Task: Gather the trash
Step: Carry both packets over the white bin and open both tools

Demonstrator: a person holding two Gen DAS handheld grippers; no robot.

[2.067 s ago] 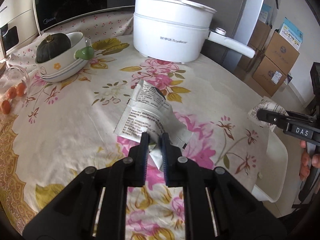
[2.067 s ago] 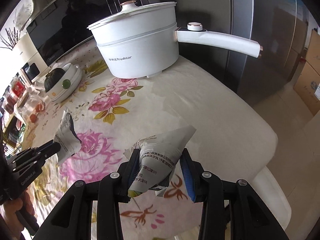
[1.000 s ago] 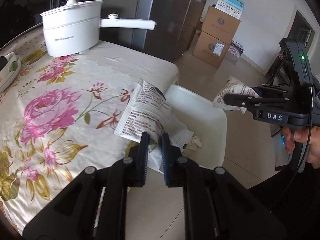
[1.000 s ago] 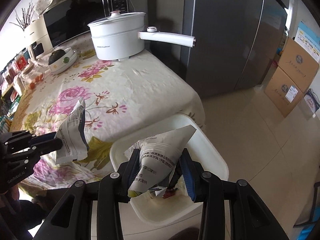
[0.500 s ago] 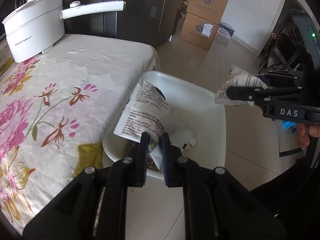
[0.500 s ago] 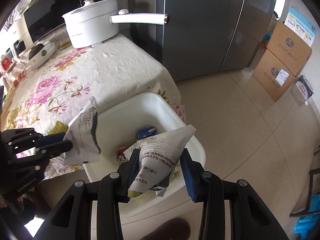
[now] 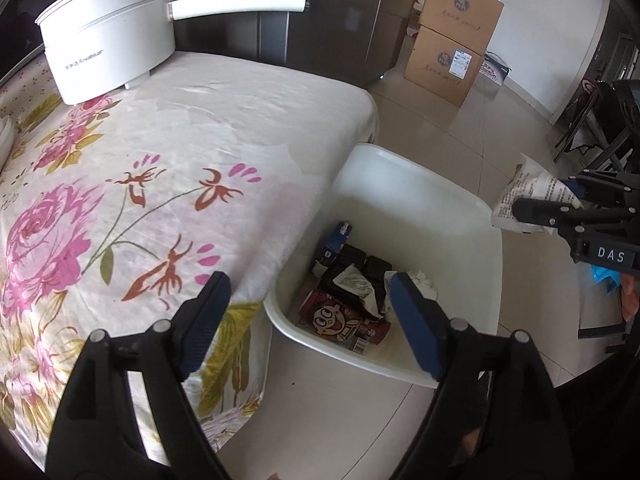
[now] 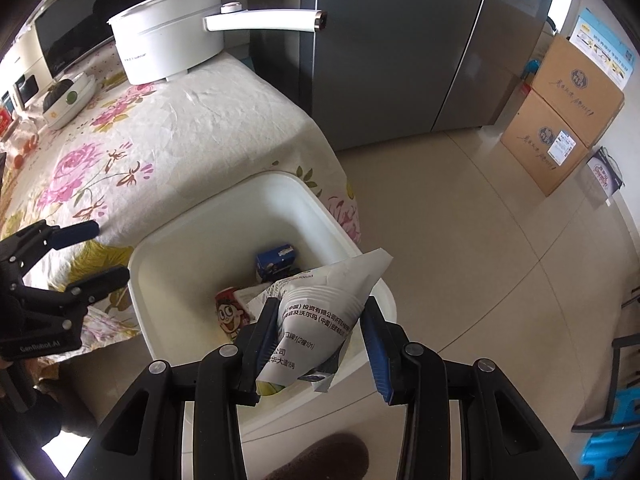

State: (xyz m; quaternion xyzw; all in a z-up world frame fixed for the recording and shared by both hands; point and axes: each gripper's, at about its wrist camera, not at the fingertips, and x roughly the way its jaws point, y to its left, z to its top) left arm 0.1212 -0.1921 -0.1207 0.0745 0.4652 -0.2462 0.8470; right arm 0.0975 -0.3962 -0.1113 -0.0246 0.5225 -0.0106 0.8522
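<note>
A white trash bin stands on the floor by the table corner; it also shows in the right wrist view. My left gripper is open and empty above the bin's near edge. A white printed wrapper lies in the bin among a red cartoon packet and a blue carton. My right gripper is over the bin's rim; a white printed bag sits between its fingers, touching the left pad, with a gap at the right pad. That bag shows at the right in the left wrist view.
The floral-clothed table carries a white electric pot with a long handle. A dark refrigerator stands behind. Cardboard boxes are stacked on the tiled floor. A dark chair is at the right.
My left gripper has opened and its wrapper has dropped into the bin. My right gripper's jaws have widened around the bag, and both grippers have moved over the bin.
</note>
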